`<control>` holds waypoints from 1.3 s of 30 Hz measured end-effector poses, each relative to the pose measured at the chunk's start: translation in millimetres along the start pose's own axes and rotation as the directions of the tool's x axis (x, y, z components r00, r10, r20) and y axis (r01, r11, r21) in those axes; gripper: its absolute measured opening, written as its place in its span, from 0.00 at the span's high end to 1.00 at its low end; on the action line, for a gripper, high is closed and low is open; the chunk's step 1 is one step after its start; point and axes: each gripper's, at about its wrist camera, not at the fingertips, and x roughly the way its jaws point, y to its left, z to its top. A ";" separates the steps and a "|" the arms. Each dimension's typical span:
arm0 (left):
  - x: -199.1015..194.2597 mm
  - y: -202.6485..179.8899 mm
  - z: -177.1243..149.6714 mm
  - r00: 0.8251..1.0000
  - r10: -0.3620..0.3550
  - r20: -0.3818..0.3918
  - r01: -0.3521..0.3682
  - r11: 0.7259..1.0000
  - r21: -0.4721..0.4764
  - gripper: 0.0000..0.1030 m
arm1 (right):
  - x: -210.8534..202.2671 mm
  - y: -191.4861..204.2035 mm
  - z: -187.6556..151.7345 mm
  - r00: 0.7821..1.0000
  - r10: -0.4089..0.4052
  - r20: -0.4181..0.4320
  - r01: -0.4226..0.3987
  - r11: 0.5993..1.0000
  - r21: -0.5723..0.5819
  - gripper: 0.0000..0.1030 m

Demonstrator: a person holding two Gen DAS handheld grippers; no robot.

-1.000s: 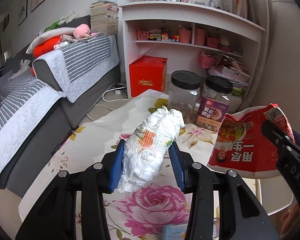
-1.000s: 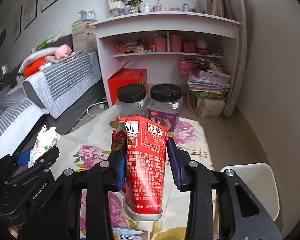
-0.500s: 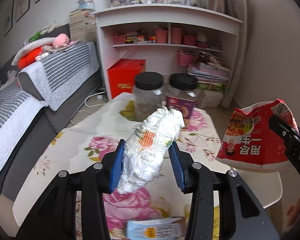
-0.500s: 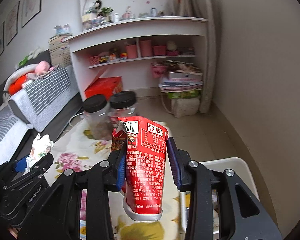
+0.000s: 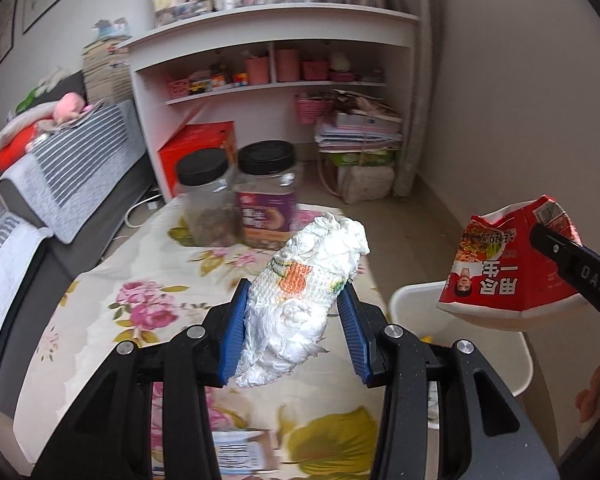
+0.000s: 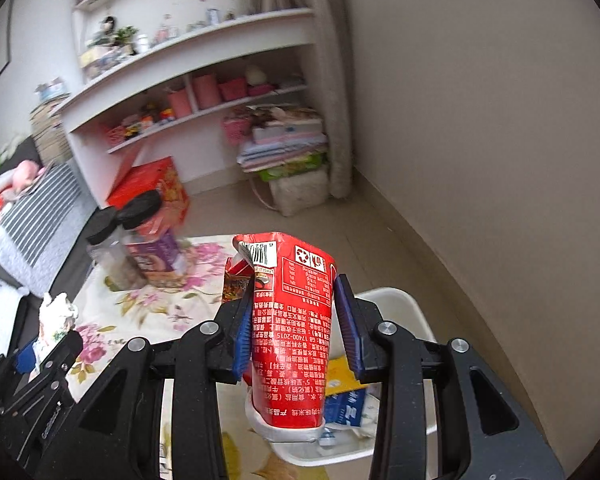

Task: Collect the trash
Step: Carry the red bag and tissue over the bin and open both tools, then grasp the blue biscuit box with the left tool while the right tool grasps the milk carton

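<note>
Tissue wad (image 5: 306, 300) between left gripper (image 5: 296, 332) pads

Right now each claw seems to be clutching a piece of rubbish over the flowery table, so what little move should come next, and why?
Probably let go of the red paper cup. The right gripper holds it squashed directly above the white bin, which already has wrappers in it, so it should fall inside. The left gripper, clamped on the crumpled tissue, hangs over the tablecloth short of the bin, so its turn likely comes after.
</note>
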 end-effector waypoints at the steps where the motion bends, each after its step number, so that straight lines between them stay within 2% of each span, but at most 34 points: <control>1: 0.8 -9.5 0.8 1.000 -0.010 -0.003 0.010 1.000 0.010 0.58 | 2.7 -9.4 0.8 1.000 -0.012 -0.014 0.012 1.000 0.014 0.65; 2: 1.1 -16.1 1.2 1.000 -0.017 -0.005 0.017 1.000 0.016 0.58 | 6.1 -18.2 1.3 0.999 -0.023 -0.035 0.024 0.999 0.025 0.59; 3: 1.5 -24.4 1.6 1.000 -0.024 -0.006 0.024 0.999 0.024 0.58 | 8.0 -23.8 1.5 0.999 -0.032 -0.043 0.033 0.999 0.037 0.49; 8: 2.6 -67.3 3.7 0.998 -0.065 -0.012 0.066 0.995 0.074 0.58 | 2.2 -63.1 4.0 0.996 -0.086 -0.023 0.088 0.989 0.118 0.41; 15: 6.9 -120.1 4.5 0.993 -0.111 -0.029 0.114 0.984 0.136 0.58 | -6.8 -110.3 4.4 0.989 -0.150 -0.006 0.148 0.968 0.203 0.35; 19: 12.7 -148.8 6.1 0.987 -0.146 -0.060 0.154 0.975 0.158 0.55 | -10.6 -139.9 2.8 0.985 -0.173 -0.011 0.170 0.950 0.261 0.29; 22: 18.0 -165.2 5.7 0.984 -0.157 -0.087 0.169 0.972 0.162 0.44 | -15.0 -154.3 0.1 0.978 -0.207 -0.010 0.201 0.936 0.290 0.22; 23: 19.5 -170.3 4.8 0.982 -0.161 -0.097 0.175 0.971 0.164 0.43 | -16.1 -157.3 -0.2 0.975 -0.221 -0.008 0.214 0.931 0.295 0.19; 26: 23.2 -180.9 3.1 0.981 -0.159 -0.113 0.176 0.969 0.171 0.38 | -21.5 -166.4 -3.5 0.964 -0.267 0.002 0.254 0.918 0.305 0.11; 29: 22.4 -181.6 1.6 0.981 -0.156 -0.120 0.174 0.971 0.163 0.32 | -24.4 -170.3 -4.1 0.950 -0.311 0.009 0.295 0.910 0.292 0.08; 31: 22.4 -181.1 0.2 0.980 -0.154 -0.124 0.174 0.971 0.163 0.31 | -25.5 -170.3 -4.1 0.944 -0.330 0.012 0.314 0.906 0.285 0.07; 35: 20.5 -176.3 -4.1 0.981 -0.145 -0.130 0.166 0.972 0.166 0.29 | -25.6 -164.9 -2.0 0.945 -0.328 0.010 0.314 0.911 0.267 0.07; 39: 14.5 -160.3 -12.6 0.982 -0.130 -0.140 0.151 0.977 0.153 0.28 | -23.0 -144.2 -0.5 0.947 -0.322 0.007 0.315 0.929 0.193 0.07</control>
